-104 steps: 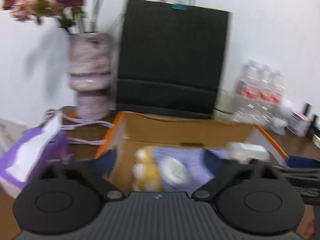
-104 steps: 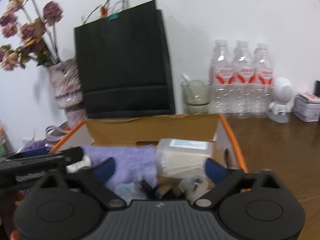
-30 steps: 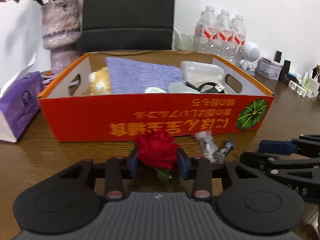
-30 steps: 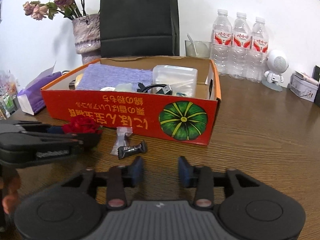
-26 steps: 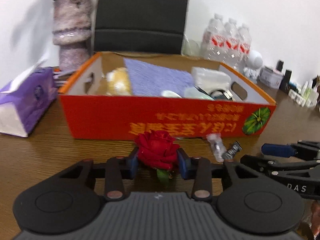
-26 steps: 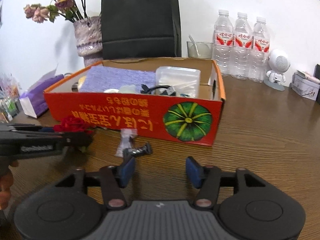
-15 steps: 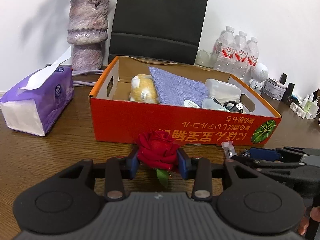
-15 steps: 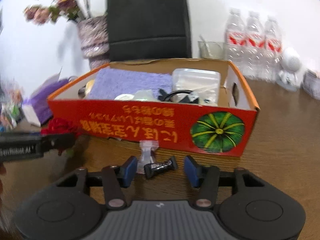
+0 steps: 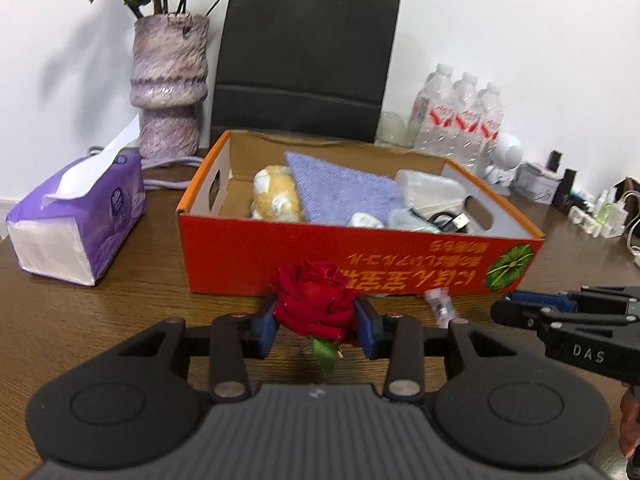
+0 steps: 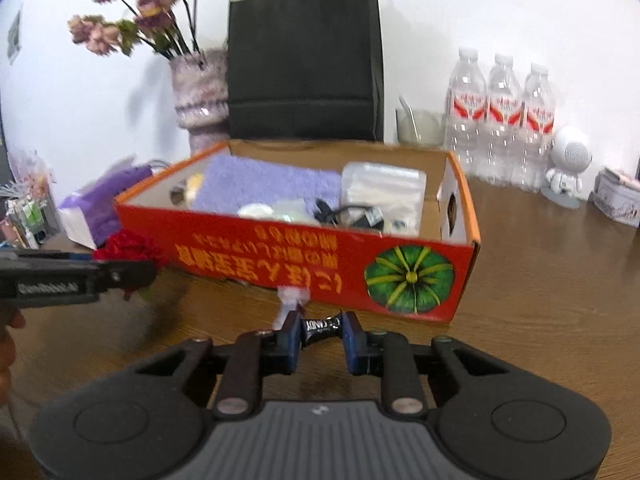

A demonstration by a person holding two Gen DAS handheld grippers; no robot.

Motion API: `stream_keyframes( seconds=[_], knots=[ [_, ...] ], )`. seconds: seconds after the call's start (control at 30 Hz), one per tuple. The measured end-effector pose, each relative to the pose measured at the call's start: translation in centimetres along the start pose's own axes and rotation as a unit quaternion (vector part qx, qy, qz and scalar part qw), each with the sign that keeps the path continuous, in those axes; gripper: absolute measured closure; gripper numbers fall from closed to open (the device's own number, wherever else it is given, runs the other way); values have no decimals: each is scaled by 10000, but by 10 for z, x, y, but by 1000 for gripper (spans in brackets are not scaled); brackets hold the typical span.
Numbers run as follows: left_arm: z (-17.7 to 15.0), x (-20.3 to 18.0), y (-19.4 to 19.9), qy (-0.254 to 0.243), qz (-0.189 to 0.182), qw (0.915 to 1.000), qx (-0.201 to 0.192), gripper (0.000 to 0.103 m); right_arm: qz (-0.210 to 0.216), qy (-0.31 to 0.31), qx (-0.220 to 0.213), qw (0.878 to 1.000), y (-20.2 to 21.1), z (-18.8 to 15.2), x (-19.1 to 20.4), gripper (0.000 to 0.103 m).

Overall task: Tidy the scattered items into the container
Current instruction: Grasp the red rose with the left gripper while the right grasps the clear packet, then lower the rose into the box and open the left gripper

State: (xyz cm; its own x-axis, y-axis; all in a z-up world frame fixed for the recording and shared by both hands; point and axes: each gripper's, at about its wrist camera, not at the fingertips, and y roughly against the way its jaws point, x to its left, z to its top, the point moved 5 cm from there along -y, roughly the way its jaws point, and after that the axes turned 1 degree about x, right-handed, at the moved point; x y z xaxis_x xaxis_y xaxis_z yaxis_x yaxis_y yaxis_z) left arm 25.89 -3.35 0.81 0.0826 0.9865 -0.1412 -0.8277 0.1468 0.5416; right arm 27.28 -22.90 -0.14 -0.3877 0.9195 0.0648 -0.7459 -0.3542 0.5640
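My left gripper (image 9: 316, 326) is shut on a red rose (image 9: 314, 304) and holds it above the table, in front of the orange cardboard box (image 9: 320, 254). The rose also shows at the left of the right wrist view (image 10: 130, 250). My right gripper (image 10: 322, 338) is shut on a black candy wrapper (image 10: 322, 326) just in front of the box (image 10: 320, 258). A clear wrapped candy (image 10: 292, 300) lies on the table beside it; it also shows in the left wrist view (image 9: 440, 306). The box holds a purple cloth (image 9: 340, 192), a yellow plush (image 9: 276, 198), a clear plastic container (image 10: 382, 194) and a cable.
A purple tissue pack (image 9: 76, 220) lies left of the box. A vase of dried flowers (image 9: 170, 84) and a black paper bag (image 9: 308, 52) stand behind it. Water bottles (image 10: 500, 120), a glass cup (image 10: 420, 126), a small white robot figure (image 10: 568, 170) and a tin (image 10: 618, 196) stand at the back right.
My right gripper has closed on the black candy wrapper and lifted it slightly. My left gripper has risen with the rose, so the box now looks lower and farther.
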Motion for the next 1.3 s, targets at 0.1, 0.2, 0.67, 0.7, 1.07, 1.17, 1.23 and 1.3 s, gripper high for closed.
stream_keyframes(
  seconds=[0.1, 0.2, 0.67, 0.7, 1.07, 1.17, 1.23, 1.3],
  knots=[
    [9, -7, 11, 57, -134, 9998, -155, 62, 92, -25, -306, 9995, 19, 13, 3, 82],
    [29, -15, 18, 84, -225, 9990, -372, 62, 121, -17, -625, 9980, 34, 34, 5, 82],
    [90, -16, -51, 59, 395, 9964, -744, 63, -497, -435, -905, 9937, -30, 111, -15, 82],
    [89, -14, -55, 40, 432, 9966, -704, 63, -529, -428, -827, 9942, -36, 111, -17, 82],
    [80, -8, -73, -183, 711, 9966, -377, 23, -527, -541, -415, 9963, -62, 97, -24, 76],
    [81, -6, -70, -215, 1235, 9908, -507, 0, -558, -680, -256, 9958, -64, 94, -28, 15],
    [83, -6, -67, -274, 1283, 9896, -595, 0, -707, -783, -240, 9941, -62, 94, -32, 0],
    [83, -7, -66, -232, 1233, 9904, -576, 0, -731, -786, -232, 9940, -61, 95, -32, 0]
  ],
)
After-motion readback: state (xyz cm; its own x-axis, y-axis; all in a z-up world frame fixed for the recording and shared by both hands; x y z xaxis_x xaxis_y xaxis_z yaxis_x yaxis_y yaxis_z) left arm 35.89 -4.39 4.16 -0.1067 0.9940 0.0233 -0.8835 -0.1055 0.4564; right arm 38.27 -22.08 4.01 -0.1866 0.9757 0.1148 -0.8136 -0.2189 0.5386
